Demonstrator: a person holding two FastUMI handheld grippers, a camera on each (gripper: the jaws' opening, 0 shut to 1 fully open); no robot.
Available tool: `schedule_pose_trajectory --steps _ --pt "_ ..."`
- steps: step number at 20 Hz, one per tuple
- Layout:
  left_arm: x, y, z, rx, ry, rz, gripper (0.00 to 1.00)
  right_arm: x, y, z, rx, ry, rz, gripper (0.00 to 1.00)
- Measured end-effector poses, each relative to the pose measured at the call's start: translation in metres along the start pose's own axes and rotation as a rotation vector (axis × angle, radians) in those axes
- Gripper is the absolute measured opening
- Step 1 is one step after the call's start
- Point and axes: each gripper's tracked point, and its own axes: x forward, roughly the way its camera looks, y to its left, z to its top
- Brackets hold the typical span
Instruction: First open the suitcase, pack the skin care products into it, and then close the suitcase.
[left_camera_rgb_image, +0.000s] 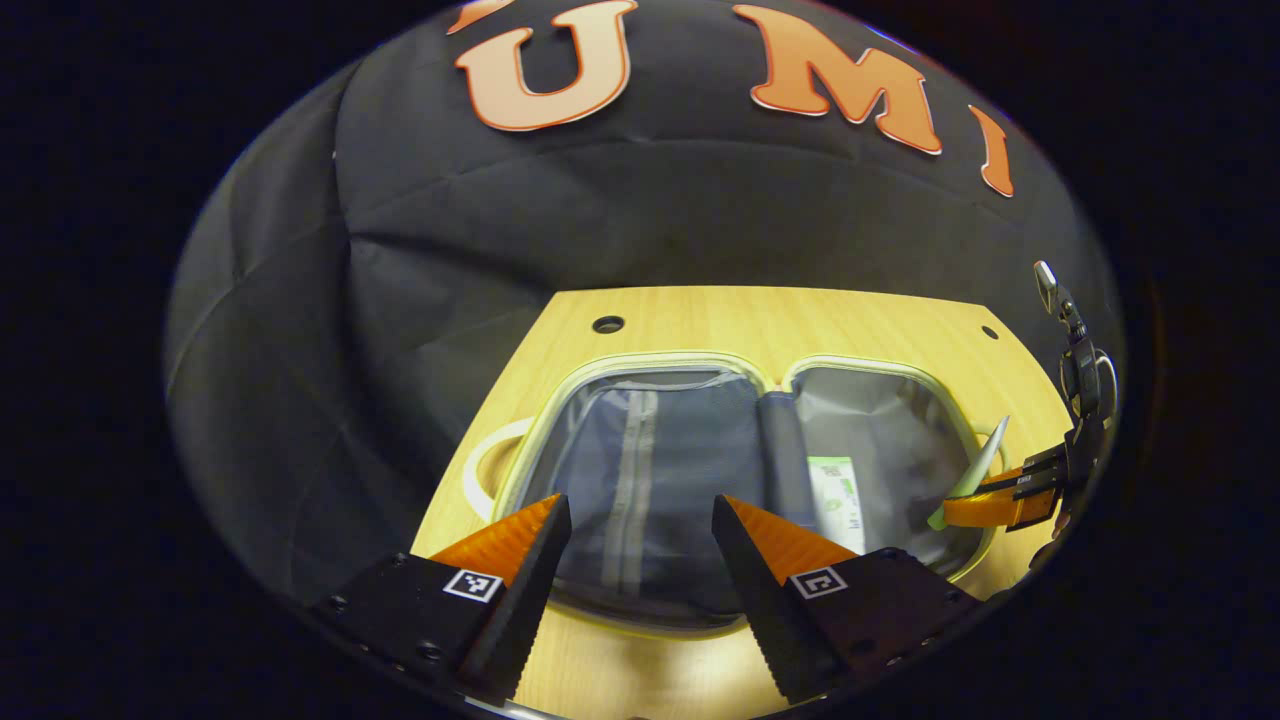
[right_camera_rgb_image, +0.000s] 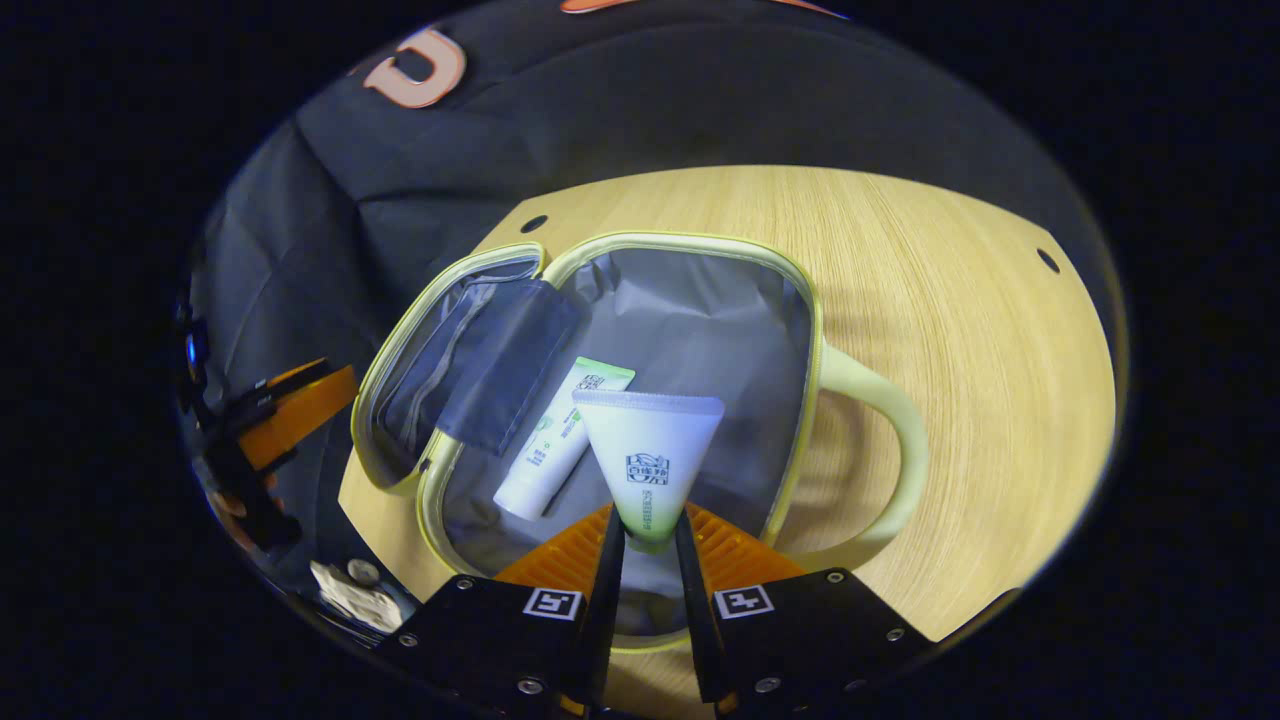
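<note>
The right hand-held gripper is clamped on a white tube, over the open suitcase. A second tube lies inside. The left hand-held gripper hangs spread apart above the tabletop.

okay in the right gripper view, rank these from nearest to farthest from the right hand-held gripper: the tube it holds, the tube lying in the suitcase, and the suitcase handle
1. White tube, clamped in the right hand-held gripper, over the open suitcase.
2. Green-capped tube, lying on the lining just left.
3. Suitcase handle, off to the right on the table.
</note>
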Motion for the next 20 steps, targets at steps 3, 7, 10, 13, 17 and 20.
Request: schedule_pose_trajectory --steps 3,7,10,13,17,20 --pt "0.004 0.03 0.001 -0.04 -0.016 0.032 0.89 0.009 -0.001 0.001 0.056 0.04 -0.02 0.34" --pt "0.015 0.076 -0.005 -0.186 -0.071 0.087 0.89 0.012 0.0 0.001 0.089 0.036 -0.053 0.36" --pt "0.021 0.111 -0.013 -0.279 -0.081 0.12 0.88 0.009 0.0 0.002 0.094 0.017 -0.075 0.37" --pt "0.034 0.139 -0.02 -0.315 -0.076 0.121 0.85 -0.003 0.006 0.003 0.099 -0.029 -0.083 0.49" --pt "0.061 0.163 -0.028 -0.34 -0.037 0.105 0.86 -0.029 0.006 0.004 0.069 -0.102 -0.121 0.59" --pt "0.08 0.164 -0.035 -0.317 -0.003 0.068 0.85 -0.056 0.003 0.011 0.062 -0.183 -0.151 0.58"
